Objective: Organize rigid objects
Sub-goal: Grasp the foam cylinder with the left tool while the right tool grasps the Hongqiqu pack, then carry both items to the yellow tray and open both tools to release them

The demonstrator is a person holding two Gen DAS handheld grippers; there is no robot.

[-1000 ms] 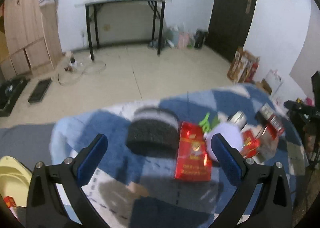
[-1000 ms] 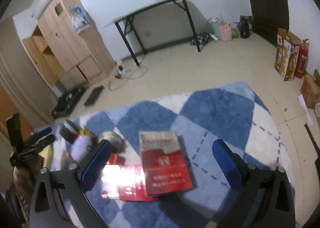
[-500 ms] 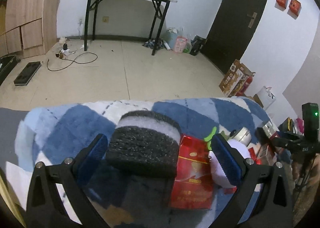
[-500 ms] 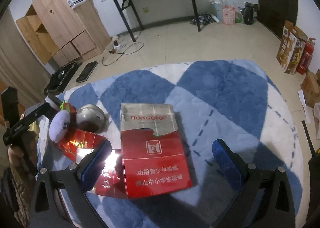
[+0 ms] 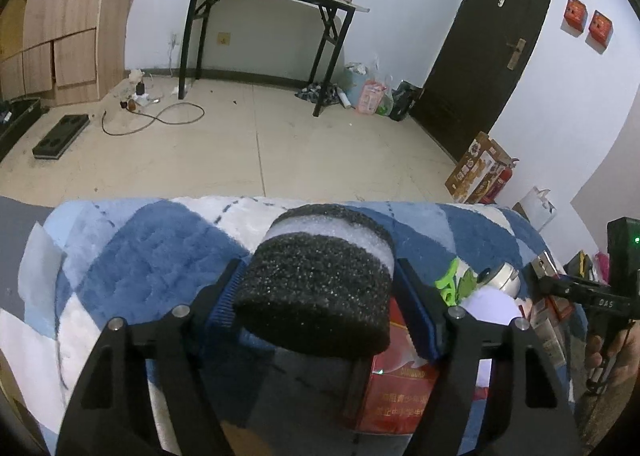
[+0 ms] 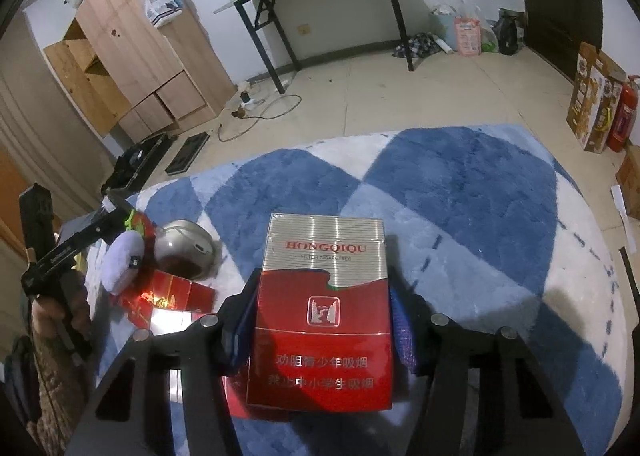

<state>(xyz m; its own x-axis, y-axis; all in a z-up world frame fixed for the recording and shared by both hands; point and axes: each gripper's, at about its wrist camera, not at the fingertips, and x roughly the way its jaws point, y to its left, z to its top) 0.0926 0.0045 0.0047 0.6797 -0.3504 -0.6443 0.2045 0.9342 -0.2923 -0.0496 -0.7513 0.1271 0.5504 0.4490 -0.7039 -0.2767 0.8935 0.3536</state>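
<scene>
Left wrist view: the left gripper has a black and white sponge between its two blue fingers, which are closing on the sponge's sides. The pads look to be touching it at both flanks. Beyond the right finger lie a green clip, a silver dome-shaped thing and a white pouch, all on a blue and white rug. A red packet lies under and just behind the fingers.

Right wrist view: the right gripper is closing on a red and silver cigarette pack, its fingers pressed against the long edges. Shiny red packets lie left of the left finger.

To do this step well, each grip wants to be square and centred. The sponge will likely squash, so squeeze only until it stops slipping. The pack is stiff card and may crush or tip, so hold it near its middle and lift straight, clear of the packet beneath.
</scene>
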